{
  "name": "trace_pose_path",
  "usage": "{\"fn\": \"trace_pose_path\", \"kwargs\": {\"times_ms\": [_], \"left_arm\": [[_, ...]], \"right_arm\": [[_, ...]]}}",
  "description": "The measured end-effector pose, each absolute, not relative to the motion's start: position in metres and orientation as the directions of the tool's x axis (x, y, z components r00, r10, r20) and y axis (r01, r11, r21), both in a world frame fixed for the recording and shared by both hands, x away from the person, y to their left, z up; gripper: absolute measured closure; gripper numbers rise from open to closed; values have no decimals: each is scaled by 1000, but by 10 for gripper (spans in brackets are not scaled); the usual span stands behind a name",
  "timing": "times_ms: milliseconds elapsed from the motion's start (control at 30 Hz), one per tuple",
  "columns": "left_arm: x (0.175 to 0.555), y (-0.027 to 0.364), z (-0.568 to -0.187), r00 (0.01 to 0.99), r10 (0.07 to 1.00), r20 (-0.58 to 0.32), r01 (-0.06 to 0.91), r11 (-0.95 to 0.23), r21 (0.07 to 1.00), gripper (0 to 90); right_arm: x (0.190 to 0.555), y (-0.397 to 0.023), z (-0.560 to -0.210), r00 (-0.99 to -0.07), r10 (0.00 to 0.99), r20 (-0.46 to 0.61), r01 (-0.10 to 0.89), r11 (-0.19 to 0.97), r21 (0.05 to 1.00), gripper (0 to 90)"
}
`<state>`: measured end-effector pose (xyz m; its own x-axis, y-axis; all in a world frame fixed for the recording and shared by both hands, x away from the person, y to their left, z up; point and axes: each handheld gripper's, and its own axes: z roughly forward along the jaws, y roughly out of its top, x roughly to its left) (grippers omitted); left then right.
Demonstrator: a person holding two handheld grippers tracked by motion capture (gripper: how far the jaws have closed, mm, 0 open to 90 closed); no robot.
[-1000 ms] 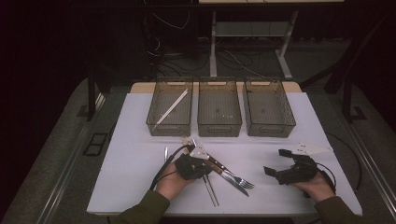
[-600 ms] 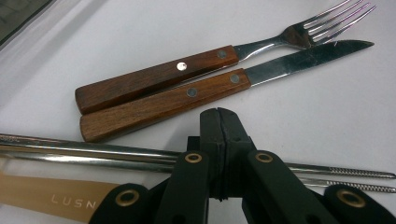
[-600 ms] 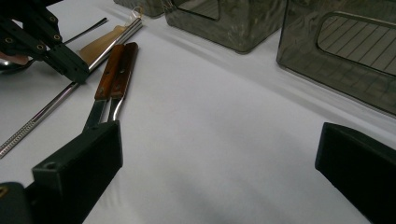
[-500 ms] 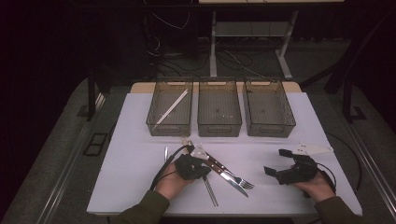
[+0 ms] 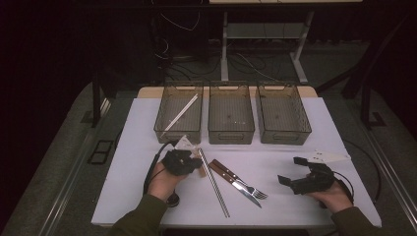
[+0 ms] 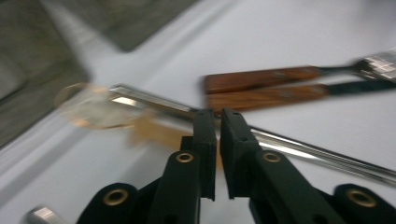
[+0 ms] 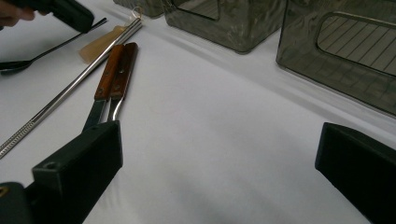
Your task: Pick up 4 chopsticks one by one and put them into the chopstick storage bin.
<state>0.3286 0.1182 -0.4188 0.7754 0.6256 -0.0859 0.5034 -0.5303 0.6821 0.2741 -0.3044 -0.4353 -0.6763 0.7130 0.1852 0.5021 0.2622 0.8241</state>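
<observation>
My left gripper (image 5: 189, 164) hovers low over the white table, just left of the top end of two metal chopsticks (image 5: 214, 183). In the left gripper view its jaws have just been opening and stand a narrow slit apart (image 6: 218, 154) with nothing pressed between them. The chopsticks (image 6: 299, 147), a blurred clear ring and a tan piece (image 6: 149, 133) lie behind them. A wooden-handled knife and fork (image 5: 237, 180) lie side by side right of the chopsticks. My right gripper (image 5: 294, 172) rests at the front right, its jaws wide open (image 7: 219, 182) on bare table, facing the knife and fork (image 7: 114, 77).
Three smoky plastic bins stand in a row at the back: the left bin (image 5: 177, 136) holds a white stick (image 5: 182, 113); the middle bin (image 5: 231, 136) and the right bin (image 5: 285, 136) look bare. A dark spoon (image 7: 18, 64) lies near the left hand.
My left gripper has moved left and slightly away from the knife and fork, off the chopsticks. The right hand has kept still.
</observation>
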Motion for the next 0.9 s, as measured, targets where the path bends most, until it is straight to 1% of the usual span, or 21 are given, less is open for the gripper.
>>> {"fn": "trace_pose_path", "kwargs": {"times_ms": [100,167,200,267,400,500,600,733,800,833,900], "left_arm": [[338,124,-422,743,663,-93,531,-499,684,759],[342,125,-423,749,657,-88,525,-507,684,756],[341,123,-423,749,656,-92,526,-504,685,759],[338,119,-422,764,636,-110,523,-509,683,796],[325,104,-420,804,584,-112,486,-536,690,860],[317,94,-421,827,553,-103,464,-567,680,886],[314,89,-423,831,552,-64,444,-590,675,893],[317,89,-426,831,548,-90,463,-594,658,895],[317,87,-429,845,531,-67,442,-621,647,895],[316,85,-430,841,536,-77,453,-618,642,895],[316,84,-431,849,526,-53,438,-645,626,896]], "right_arm": [[274,-304,-435,-677,713,183,502,264,824,9],[274,-304,-435,-676,713,184,502,263,824,8],[274,-304,-435,-675,714,187,505,261,823,8],[274,-304,-435,-675,714,188,506,261,822,8],[274,-305,-435,-678,712,182,499,263,826,8],[274,-305,-435,-679,711,181,496,264,827,8],[274,-305,-435,-678,711,183,499,264,825,9],[274,-305,-435,-678,712,183,499,263,826,9],[275,-305,-435,-681,711,178,494,265,828,8],[274,-305,-435,-680,711,179,495,265,828,9],[274,-305,-435,-678,712,183,499,264,825,8]]}}
